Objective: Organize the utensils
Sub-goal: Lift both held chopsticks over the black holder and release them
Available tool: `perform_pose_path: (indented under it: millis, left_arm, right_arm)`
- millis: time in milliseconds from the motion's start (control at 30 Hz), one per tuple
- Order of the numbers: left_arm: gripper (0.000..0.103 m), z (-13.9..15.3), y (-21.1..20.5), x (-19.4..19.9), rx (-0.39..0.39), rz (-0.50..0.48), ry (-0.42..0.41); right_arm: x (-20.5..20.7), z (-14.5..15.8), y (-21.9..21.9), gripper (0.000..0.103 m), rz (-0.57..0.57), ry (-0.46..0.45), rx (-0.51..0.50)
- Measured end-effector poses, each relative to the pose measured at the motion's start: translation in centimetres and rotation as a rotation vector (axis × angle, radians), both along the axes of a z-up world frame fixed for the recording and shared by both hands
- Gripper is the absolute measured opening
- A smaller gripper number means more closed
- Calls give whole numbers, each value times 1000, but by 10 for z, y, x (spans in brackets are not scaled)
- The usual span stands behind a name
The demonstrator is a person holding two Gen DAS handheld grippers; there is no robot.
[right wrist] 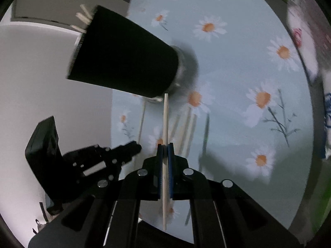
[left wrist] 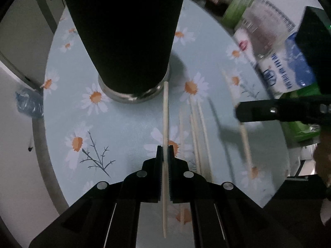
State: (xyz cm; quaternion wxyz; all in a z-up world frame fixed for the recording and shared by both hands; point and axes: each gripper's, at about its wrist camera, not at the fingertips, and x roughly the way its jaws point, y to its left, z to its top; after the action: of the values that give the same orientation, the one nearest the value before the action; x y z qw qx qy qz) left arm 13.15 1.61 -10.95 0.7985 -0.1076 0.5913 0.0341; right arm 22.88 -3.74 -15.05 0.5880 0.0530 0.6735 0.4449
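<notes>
The left gripper [left wrist: 165, 147] is clamped on a chopstick [left wrist: 165, 111] that runs lengthwise between its jaws, its far tip close to the base of the black cup [left wrist: 124, 37]. The right gripper [right wrist: 165, 145] is likewise clamped on its own chopstick [right wrist: 165, 117], also pointing toward the cup's base. More chopsticks [left wrist: 196, 132] lie loose on the daisy-print table [left wrist: 124, 128], between the two grippers. A few sticks [right wrist: 82, 19] already poke out of the cup's mouth. Bottles [left wrist: 266, 26] crowd the table's far right edge.
</notes>
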Motion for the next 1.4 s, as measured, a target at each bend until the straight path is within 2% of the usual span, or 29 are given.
perform_pose_path:
  millis: [300,333,567,733,867,967,1067,1200,1400]
  left_arm:
    - [4,67,9,-20,-23,0,-206]
    - [4,77,11,-22,-29,3,-250]
    - [4,104,25,-21,-55,31,-417]
    - [4,130,27,-18,-20,51,-551]
    - [4,144,41,-16,-27,101,-639]
    - [4,151,47,-15,-10,118,-731]
    - [4,161,51,-18,11,128,-824]
    - [4,170,59,-18,21,143,-918]
    - [4,174,74,-19,16,143,-1067]
  right_arm:
    - [0,46,6,6,8,-95,212]
    - [0,53,6,6,6,-119,237]
    - [-2,98,7,6,26,-277,336]
    - [-1,126,7,6,29,-374,388]
    - [5,146,12,6,-11,-462,437]
    - [6,159,17,6,-54,-547,461]
    - [10,171,20,6,-95,-589,501]
    - [17,182,23,6,-146,-624,546]
    - [40,182,33,6,-203,-627,576]
